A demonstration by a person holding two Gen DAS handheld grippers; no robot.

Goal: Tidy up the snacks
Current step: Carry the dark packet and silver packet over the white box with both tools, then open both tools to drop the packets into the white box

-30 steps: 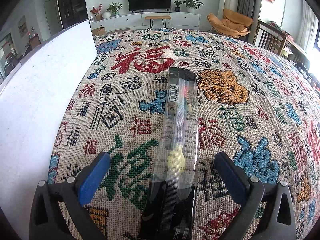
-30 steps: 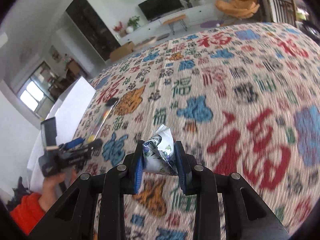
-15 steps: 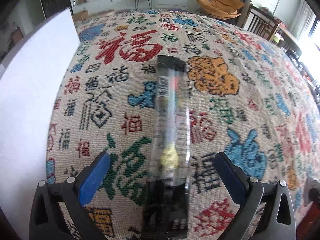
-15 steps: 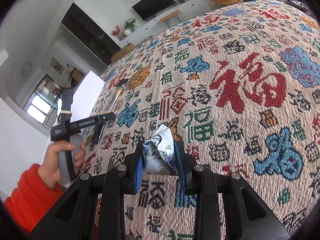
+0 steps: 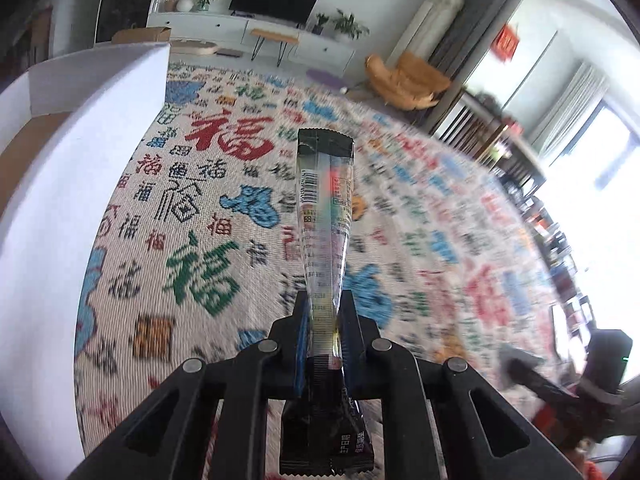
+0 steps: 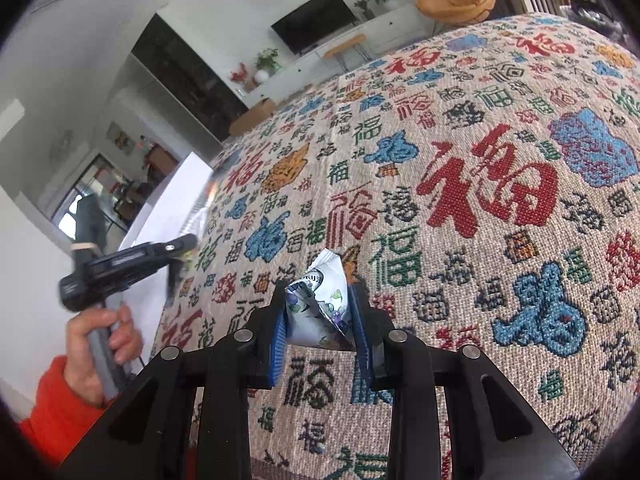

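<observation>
- Clear-and-black snack stick sits pinched in the left gripper; jaws closed tight on its lower part, top end sticking up over the patterned cloth, off the surface.
- Right gripper is likewise clamped, on a small crumpled white/blue snack packet, held above the cloth.
- White box stands just left of the stick, open top; prob. the drop target, judging by the task.
- Risk 1: stick is gripped low, w/ most of its length free above the pads, so it could swing or slide out on a quick move; film looks slick.
- Risk 2: long stick may catch the box wall if brought over too low.
- Risk 3: packet is squashed; contents could get crushed if squeezed harder.
- Risk 4: both hands near the box at once could bump; left hand shows in the right view.
- Count: 2 snacks seen (1 stick, 1 packet), 2 grippers, 1 box, 1 cloth.
</observation>
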